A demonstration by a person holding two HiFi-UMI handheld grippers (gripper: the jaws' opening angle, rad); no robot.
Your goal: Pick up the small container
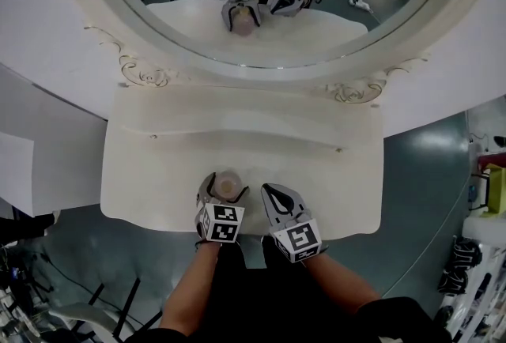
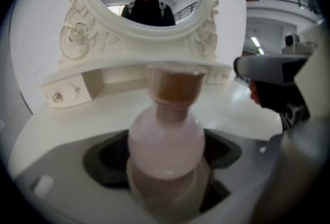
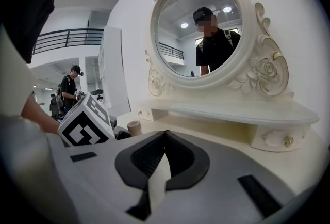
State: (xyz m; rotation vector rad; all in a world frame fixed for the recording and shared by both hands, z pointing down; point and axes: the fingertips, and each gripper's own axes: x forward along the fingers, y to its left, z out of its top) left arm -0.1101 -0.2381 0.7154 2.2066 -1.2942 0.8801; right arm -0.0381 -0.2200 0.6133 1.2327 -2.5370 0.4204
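Observation:
A small pale pink bottle (image 1: 228, 185) with a brown cap stands upright near the front edge of the white vanity table (image 1: 158, 175). My left gripper (image 1: 226, 182) is around it, jaws spread wide on either side of the body. In the left gripper view the bottle (image 2: 167, 135) fills the gap, and a dark space shows between it and each pad. My right gripper (image 1: 278, 193) rests just to the right of the bottle, shut with nothing in it; in its own view the jaw tips (image 3: 165, 138) meet, and the bottle's cap (image 3: 134, 126) shows at the left.
A round ornate mirror (image 1: 277, 1) rises behind the table and reflects both grippers. Below it runs a raised shelf (image 1: 237, 136) with small drawers (image 2: 67, 94). Chairs and floor clutter surround the table; its front edge lies right under the grippers.

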